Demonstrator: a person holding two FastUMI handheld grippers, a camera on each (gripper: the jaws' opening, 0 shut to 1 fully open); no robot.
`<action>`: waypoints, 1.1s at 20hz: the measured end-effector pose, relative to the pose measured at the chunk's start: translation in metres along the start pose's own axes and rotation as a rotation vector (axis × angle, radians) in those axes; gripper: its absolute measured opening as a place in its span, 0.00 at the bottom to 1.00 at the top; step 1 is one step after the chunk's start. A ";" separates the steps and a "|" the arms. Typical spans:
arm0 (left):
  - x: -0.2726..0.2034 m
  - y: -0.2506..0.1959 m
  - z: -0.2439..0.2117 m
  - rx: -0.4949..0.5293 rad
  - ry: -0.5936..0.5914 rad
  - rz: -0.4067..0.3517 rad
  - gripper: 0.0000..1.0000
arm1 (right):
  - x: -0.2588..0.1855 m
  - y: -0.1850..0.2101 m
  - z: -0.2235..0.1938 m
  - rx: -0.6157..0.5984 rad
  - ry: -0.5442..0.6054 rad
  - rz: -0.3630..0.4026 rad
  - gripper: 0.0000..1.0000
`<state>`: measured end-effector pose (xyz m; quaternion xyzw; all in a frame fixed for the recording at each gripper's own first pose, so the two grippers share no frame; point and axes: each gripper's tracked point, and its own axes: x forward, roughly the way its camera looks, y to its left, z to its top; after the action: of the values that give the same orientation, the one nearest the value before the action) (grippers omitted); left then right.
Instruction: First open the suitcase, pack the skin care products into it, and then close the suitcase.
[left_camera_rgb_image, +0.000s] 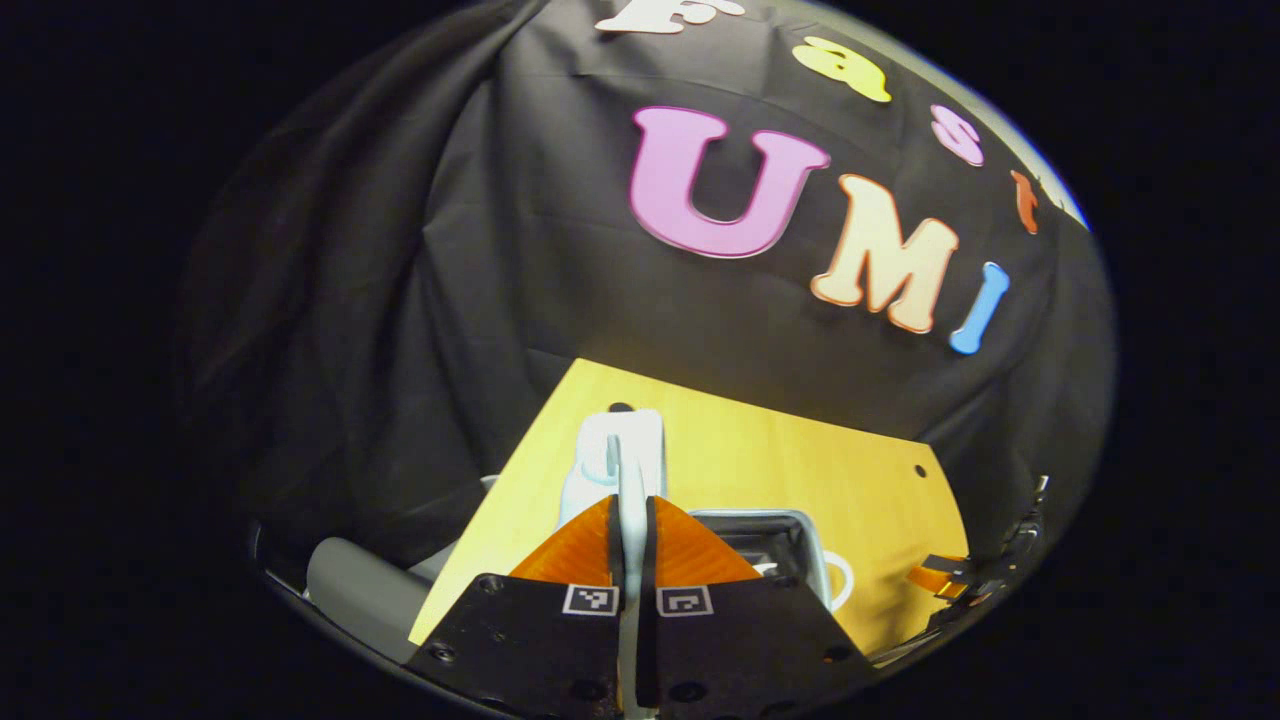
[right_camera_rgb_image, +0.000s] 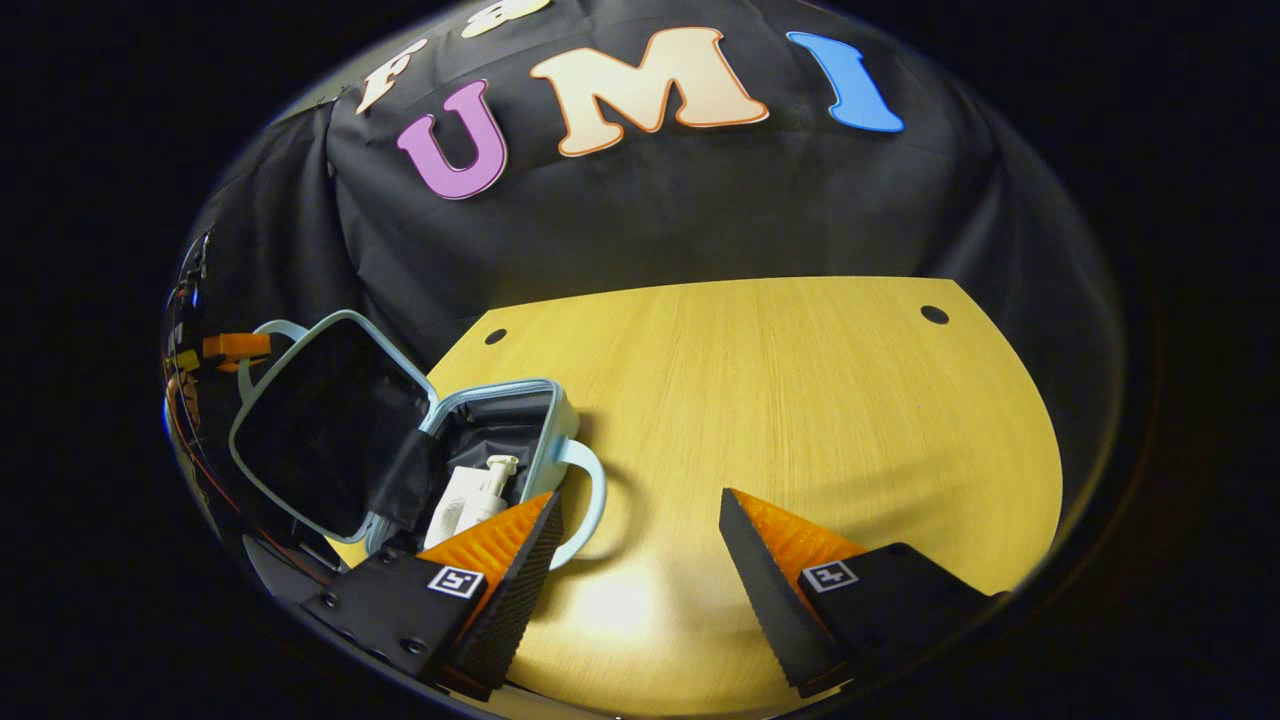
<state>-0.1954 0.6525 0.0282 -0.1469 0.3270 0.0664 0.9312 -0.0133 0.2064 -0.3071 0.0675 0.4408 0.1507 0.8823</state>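
Backdrop: black cloth (right_camera_rgb_image: 700, 210), draped in soft folds behind the table.
Surface: smooth yellow wood-grain table (right_camera_rgb_image: 800, 400), rounded edge, small dark holes near its rim.
Suitcase (right_camera_rgb_image: 520, 410): small, pale blue hard shell with rounded corners, lying open at the table's left side in the right gripper view; lid (right_camera_rgb_image: 320, 430) raised and tilted leftward, dark lining inside; curved pale handle on its right side.
Contents: white pump bottle (right_camera_rgb_image: 470, 495) lying in the dark base compartment.
Left gripper (left_camera_rgb_image: 632, 530): jaws clenched on the thin pale blue edge of the lid (left_camera_rgb_image: 630, 470), ridged pads pressing both faces.
Right gripper (right_camera_rgb_image: 640, 520): jaws released, spread wide above bare table just right of the suitcase handle, grasping nothing.
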 end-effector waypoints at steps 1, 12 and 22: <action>0.001 -0.013 0.000 0.018 0.004 -0.022 0.00 | -0.003 -0.006 -0.001 0.005 -0.002 -0.005 0.99; 0.030 -0.172 -0.031 0.008 0.111 -0.363 0.00 | -0.027 -0.053 -0.004 0.079 -0.030 -0.060 0.99; 0.076 -0.264 -0.133 0.065 0.325 -0.496 0.00 | -0.057 -0.106 -0.013 0.126 -0.044 -0.152 0.99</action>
<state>-0.1564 0.3625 -0.0578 -0.2009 0.4280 -0.1980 0.8586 -0.0341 0.0878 -0.2982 0.0927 0.4338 0.0539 0.8946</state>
